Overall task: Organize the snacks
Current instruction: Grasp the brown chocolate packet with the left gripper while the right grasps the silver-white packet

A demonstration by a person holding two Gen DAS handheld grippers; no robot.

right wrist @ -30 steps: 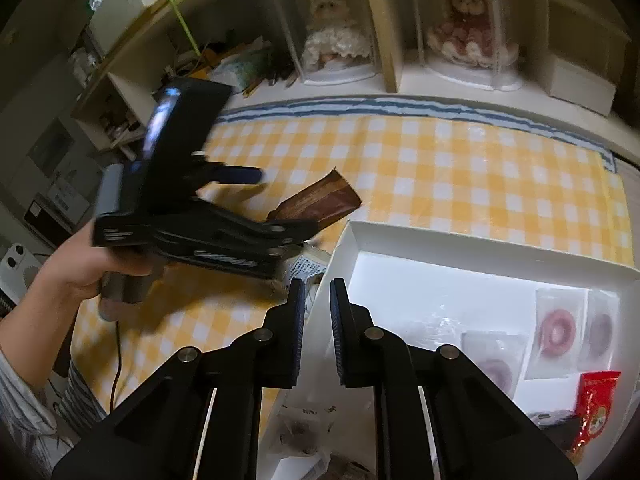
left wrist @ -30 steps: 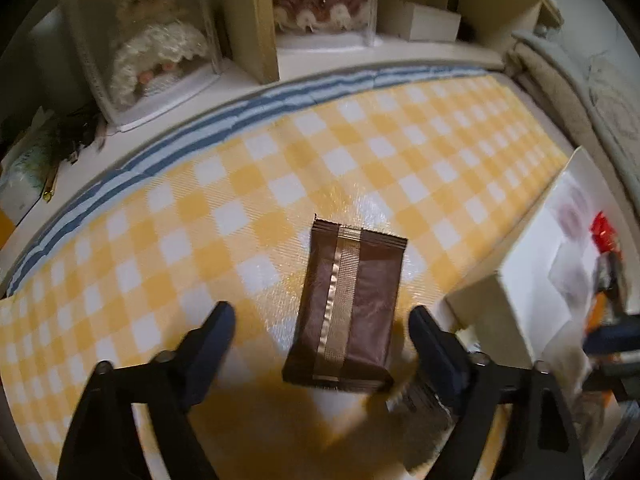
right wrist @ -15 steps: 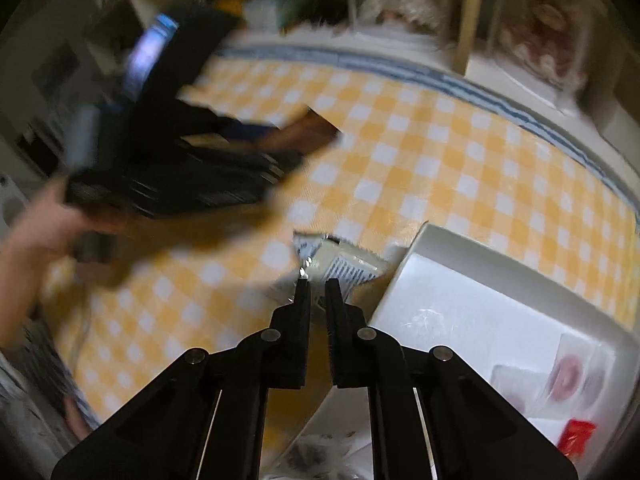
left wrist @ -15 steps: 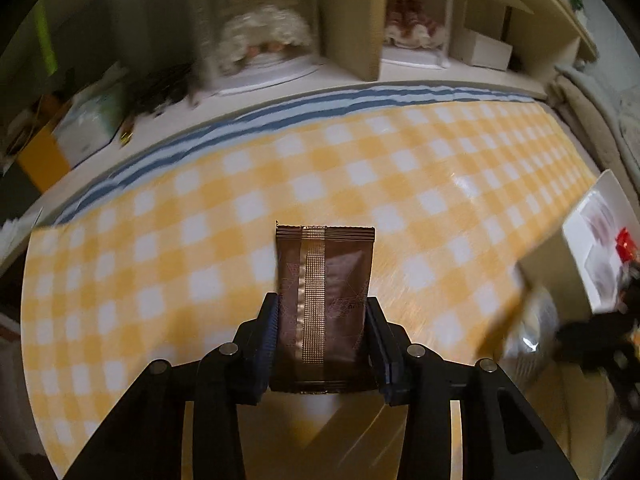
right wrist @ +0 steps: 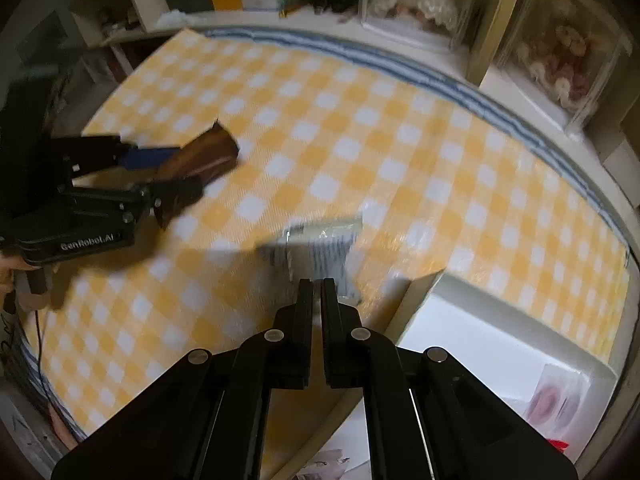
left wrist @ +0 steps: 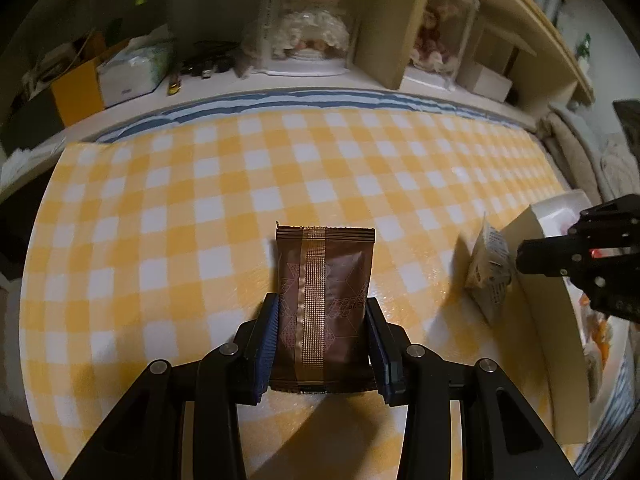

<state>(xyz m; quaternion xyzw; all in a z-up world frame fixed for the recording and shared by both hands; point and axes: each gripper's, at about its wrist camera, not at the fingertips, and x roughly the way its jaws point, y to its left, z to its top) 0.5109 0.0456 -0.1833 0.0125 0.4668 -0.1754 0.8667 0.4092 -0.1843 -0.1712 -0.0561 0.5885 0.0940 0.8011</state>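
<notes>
Change noted: a second ago the left gripper (left wrist: 322,340) stood wide open around the brown packet (left wrist: 325,300) lying on the checked cloth (left wrist: 200,208); its jaws are now clamped on the packet's two long edges, and the packet appears lifted clear of the cloth. The right gripper (right wrist: 317,292), then nearly closed over the white box (right wrist: 500,332), is now fully closed on the near end of a pale printed packet (right wrist: 320,248), which sits by the box's outer wall at four o'clock from the brown one.

Judgement: both snacks are secured; carrying them to the box is the step outstanding.

Pose: the left gripper points steeply down, the packet extending toward twelve o'clock. The right points more steeply down; its view is blurred. A hand (right wrist: 16,264) shows at nine o'clock there, gripping the left tool's handle.
</notes>
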